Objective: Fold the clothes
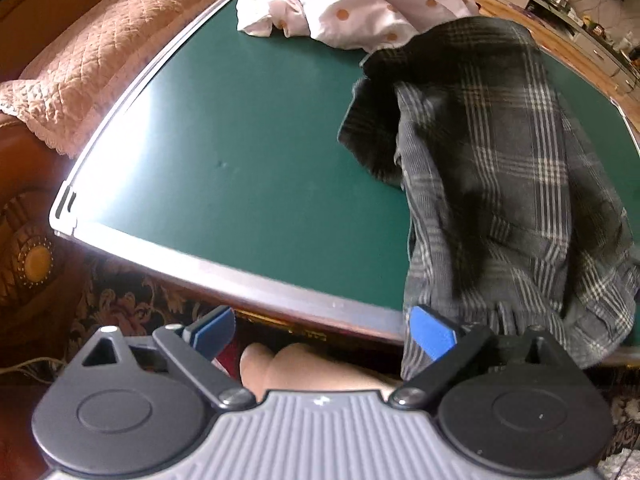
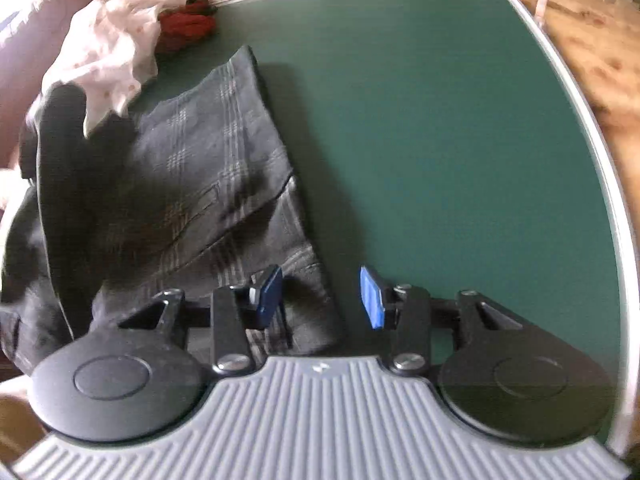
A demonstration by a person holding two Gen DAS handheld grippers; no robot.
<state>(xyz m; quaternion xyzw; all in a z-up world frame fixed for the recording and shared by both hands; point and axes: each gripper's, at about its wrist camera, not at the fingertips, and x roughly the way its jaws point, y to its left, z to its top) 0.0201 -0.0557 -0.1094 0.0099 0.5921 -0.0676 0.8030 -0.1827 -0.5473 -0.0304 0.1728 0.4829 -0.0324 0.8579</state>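
- Left wrist view: the left hand-held gripper [image 1: 324, 334] has its jaws wide apart and grips nothing. It hangs off the near edge of the tabletop [image 1: 240, 168], over the person's knees.
- The plaid garment [image 1: 492, 184] lies rumpled on the tabletop, its near hem spilling over the near edge just beside the gripper's right finger. Whether cloth and finger touch cannot be told.
- The dotted garment [image 1: 360, 0] sits in a heap at the far edge of the tabletop, apart from the plaid garment, with bare green surface between them on the left.
- A quilted cover [image 1: 80, 68] lies beyond the tabletop's left edge.
- Right wrist view: the right hand-held gripper [image 2: 320, 300] also has its jaws apart and holds nothing. It is low over the near part of the tabletop [image 2: 440, 120], the plaid garment's [image 2: 192, 184] near corner lying under or just ahead of its left finger.
- The dotted garment [image 2: 116, 52] and a red item [image 2: 184, 28] sit at the tabletop's far left corner, beyond the plaid garment.
- Judgement: folding looks barely begun. The plaid garment is bunched with no clean fold evident; the dotted garment appears untouched. Spreading, folding and the remaining pile are all left.
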